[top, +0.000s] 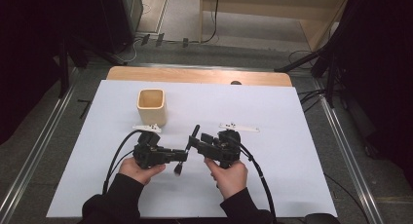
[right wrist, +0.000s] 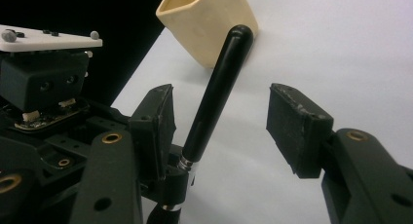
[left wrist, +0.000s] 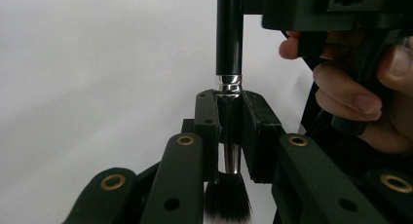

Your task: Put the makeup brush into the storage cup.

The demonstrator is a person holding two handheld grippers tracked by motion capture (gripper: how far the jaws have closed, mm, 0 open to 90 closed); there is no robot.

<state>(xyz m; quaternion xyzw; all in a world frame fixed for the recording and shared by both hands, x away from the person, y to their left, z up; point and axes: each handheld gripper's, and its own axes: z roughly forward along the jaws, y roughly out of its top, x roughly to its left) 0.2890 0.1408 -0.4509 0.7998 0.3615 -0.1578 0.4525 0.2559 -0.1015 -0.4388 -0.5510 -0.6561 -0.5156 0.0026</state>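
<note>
Two hands come in from the bottom edge, each holding a black gripper over a white table. The left gripper is clamped on the metal collar of a makeup brush, bristles down, handle up. The right gripper stands open around the brush's handle, pads not touching it. A cream cup stands just behind the left gripper.

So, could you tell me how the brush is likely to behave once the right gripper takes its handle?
The brush looks slim, so probably light. Its handle is smooth, glossy and round, so it may slip or twist between the pads. The left gripper clamps the metal ferrule, and the handle stands straight, so it seems stiff; the bristles would flex.
</note>
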